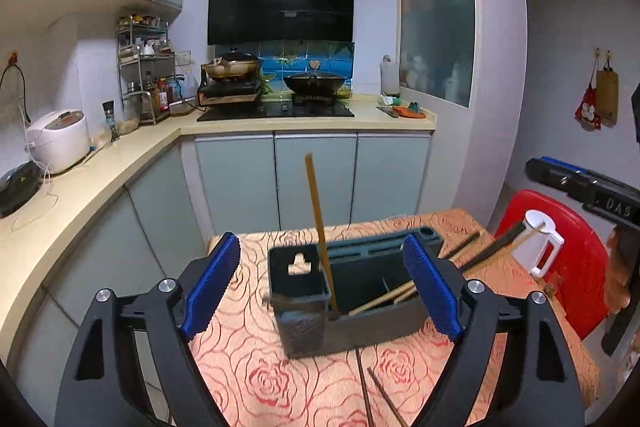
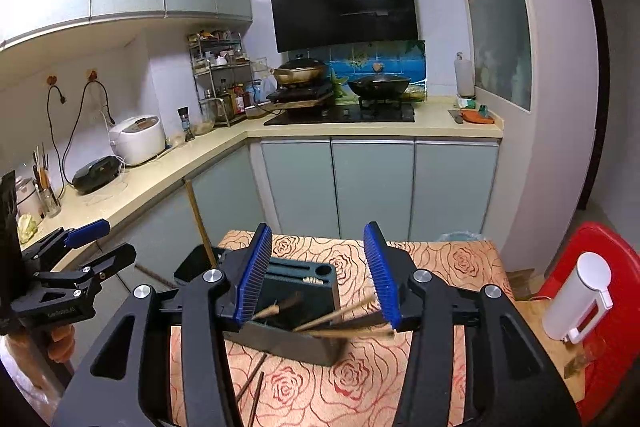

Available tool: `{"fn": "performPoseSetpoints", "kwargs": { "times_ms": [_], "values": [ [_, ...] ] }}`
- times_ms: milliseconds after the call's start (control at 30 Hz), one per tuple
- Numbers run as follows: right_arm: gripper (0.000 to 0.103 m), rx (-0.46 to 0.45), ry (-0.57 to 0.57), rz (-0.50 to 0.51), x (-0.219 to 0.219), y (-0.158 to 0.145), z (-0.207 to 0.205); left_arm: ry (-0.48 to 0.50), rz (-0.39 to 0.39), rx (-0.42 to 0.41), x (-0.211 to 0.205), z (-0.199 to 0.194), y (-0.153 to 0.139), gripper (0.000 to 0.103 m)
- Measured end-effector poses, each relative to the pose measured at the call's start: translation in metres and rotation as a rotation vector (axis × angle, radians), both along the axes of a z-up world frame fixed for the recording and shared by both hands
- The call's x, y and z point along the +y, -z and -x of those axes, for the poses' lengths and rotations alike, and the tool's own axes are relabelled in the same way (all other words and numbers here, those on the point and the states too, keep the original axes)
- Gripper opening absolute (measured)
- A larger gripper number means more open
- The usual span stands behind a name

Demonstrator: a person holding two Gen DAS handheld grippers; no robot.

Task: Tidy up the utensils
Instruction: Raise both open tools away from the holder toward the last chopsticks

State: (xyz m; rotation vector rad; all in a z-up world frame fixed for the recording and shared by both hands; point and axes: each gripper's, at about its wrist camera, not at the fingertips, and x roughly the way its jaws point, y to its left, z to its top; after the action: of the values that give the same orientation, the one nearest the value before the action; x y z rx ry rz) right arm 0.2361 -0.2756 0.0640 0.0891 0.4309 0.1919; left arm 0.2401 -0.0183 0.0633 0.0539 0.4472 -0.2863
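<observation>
A dark grey rectangular plastic utensil holder (image 1: 344, 311) stands on the worktop (image 1: 256, 379), which is covered with a peach cloth printed with red roses. In the left wrist view, the left gripper (image 1: 322, 287) hovers just in front of the holder with its blue ribbed fingers (image 1: 210, 287) spread wide to either side of it, touching nothing. A long light-brown wooden chopstick (image 1: 318, 227) stands nearly upright in the holder's open compartment, and a pair of paler wooden chopsticks (image 1: 380, 301) leans low across the same compartment toward the right. Two dark chopsticks (image 1: 372, 391) lie flat on the cloth just in front of the holder. In the right wrist view, the right gripper (image 2: 318, 279) faces the holder with its fingers parted; pale chopsticks (image 2: 340, 315) lie aslant over the holder's rim between them, their ends close to the right finger, though whether they touch it cannot be told. Neither pad presses on them. A white plastic jug with a handle (image 2: 578, 297) stands on a red plastic stool (image 2: 612, 311) just beside the worktop.
</observation>
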Motion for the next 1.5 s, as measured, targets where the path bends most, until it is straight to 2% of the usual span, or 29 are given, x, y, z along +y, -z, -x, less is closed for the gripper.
{"fn": "performPoseSetpoints", "kwargs": {
  "times_ms": [333, 567, 800, 1133, 1500],
  "values": [
    [0.047, -0.016, 0.028, 0.029, -0.007, 0.035, 0.051, -0.034, -0.026, 0.033, 0.016, 0.043, 0.052, 0.081],
    [0.047, 0.016, 0.059, 0.072, -0.004, 0.087, 0.085, -0.037, -0.068, 0.073, 0.018, 0.079, 0.102, 0.082],
    [0.047, 0.092, 0.046, 0.083, 0.005, 0.138, 0.109, -0.042, -0.049, 0.153, 0.025, 0.1, 0.147, 0.082],
    [0.047, 0.158, 0.007, 0.096, 0.029, 0.187, 0.136, -0.01, -0.068, 0.206, 0.018, 0.128, 0.187, 0.082],
    [0.047, 0.251, -0.086, 0.104, 0.053, 0.229, 0.166, 0.111, -0.104, 0.237, 0.001, 0.148, 0.216, 0.081]
  ]
}}
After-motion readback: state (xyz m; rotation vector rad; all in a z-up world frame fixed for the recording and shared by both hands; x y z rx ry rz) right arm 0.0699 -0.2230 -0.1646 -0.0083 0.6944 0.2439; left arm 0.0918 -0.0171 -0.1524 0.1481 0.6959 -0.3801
